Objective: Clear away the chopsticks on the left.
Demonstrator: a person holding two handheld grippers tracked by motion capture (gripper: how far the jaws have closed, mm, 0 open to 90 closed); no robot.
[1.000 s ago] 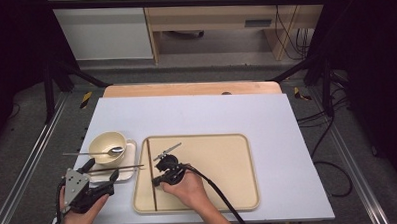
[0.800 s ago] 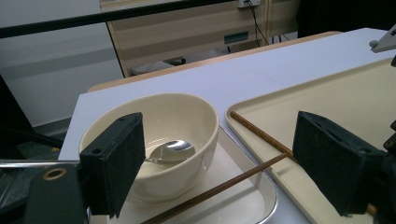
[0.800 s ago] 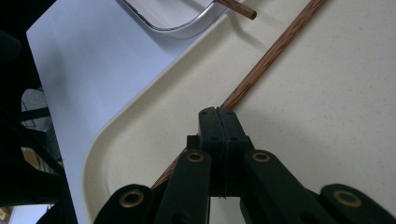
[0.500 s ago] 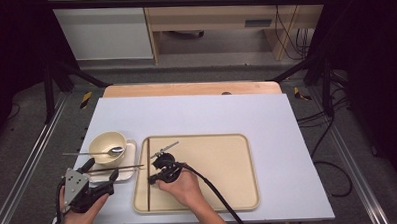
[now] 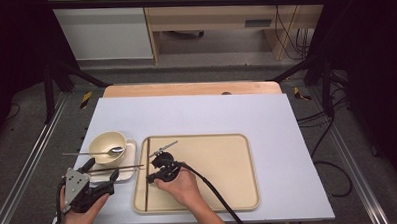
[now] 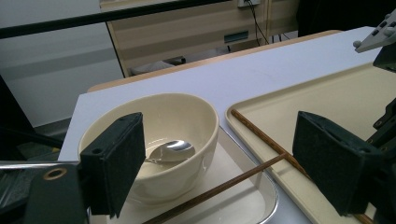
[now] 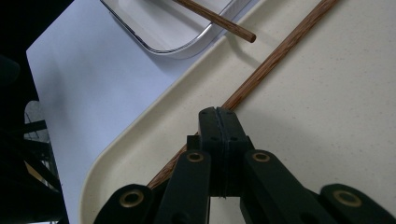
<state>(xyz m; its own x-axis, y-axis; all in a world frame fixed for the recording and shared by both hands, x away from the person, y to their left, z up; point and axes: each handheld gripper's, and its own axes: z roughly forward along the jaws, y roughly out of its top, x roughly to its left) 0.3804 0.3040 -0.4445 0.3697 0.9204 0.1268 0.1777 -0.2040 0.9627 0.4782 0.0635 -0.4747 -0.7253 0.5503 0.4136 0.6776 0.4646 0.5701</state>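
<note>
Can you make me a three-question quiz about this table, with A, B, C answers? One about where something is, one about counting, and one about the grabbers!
1. Where is the spoon?
A. In the bowl
B. On the big tray
C. On the floor

2. How many chopsticks can you see?
A. One
B. Two
C. Five

3. How do the jaws of the right gripper stand?
A. Wide open
B. Shut together
C. Clamped round the bowl

Answers:
1. A, its scoop lies inside the cream bowl, handle sticking out over the rim.
2. B, one chopstick lies along the big tray's left edge, the other chopstick across the small tray.
3. B, the right gripper view shows the two black jaws pressed together, beside the chopstick.
</note>
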